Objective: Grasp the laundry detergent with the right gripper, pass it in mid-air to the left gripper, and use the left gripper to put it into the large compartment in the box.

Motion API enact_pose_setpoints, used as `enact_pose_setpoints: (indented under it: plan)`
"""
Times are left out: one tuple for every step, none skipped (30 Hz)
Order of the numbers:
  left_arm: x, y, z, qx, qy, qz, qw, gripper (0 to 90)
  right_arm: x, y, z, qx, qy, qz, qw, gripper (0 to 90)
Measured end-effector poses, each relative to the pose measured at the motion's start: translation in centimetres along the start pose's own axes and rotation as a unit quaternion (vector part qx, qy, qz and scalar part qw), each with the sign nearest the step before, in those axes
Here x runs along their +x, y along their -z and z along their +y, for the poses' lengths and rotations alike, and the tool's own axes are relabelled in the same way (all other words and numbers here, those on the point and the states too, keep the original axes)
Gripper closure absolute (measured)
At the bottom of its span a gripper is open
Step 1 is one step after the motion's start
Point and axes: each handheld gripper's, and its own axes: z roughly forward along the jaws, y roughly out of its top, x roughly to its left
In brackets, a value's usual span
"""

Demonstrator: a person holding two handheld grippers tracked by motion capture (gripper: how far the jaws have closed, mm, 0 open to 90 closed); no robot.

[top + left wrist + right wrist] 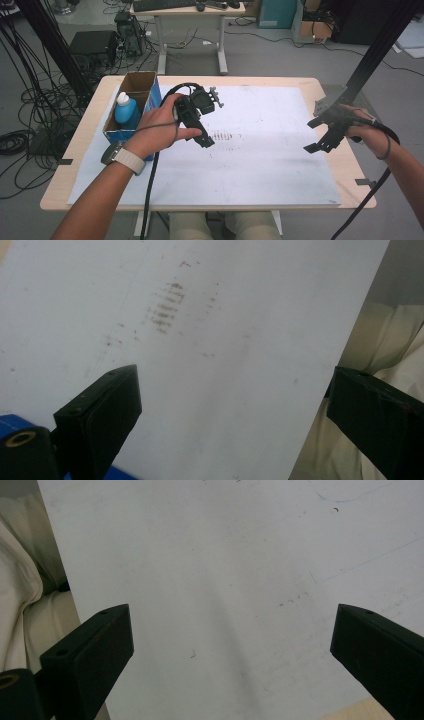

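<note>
Blue bottle [127, 112] — upright inside cardboard box [145, 82]. Left gripper [204, 137] just right of box, right gripper [320, 135] well apart; both jaws wide, empty — placing apparently done.

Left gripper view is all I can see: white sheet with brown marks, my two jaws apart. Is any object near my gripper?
Observer: Yes. A cardboard box stands at the table's left side, beside the left gripper.
Operator: Is something inside it?
Observer: A blue bottle with a white cap stands upright in it.
Operator: And the other gripper?
Observer: The right gripper hangs over the table's right edge, jaws apart, holding nothing.
</note>
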Motion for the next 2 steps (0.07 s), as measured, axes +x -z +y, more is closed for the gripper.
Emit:
enact_pose_setpoints:
  plan:
    - [0.01, 0.01, -0.02, 0.0, 0.0, 0.0, 1.0, 7.6, 0.04, 0.04, -0.02, 0.002, 0.0, -0.001, 1.0, 3.7]
    - [0.05, 0.05, -0.05, 0.0, 0.0, -0.004, 1.0, 7.6, 0.03, 0.01, -0.01, 0.0, 0.002, -0.001, 1.0, 3.7]
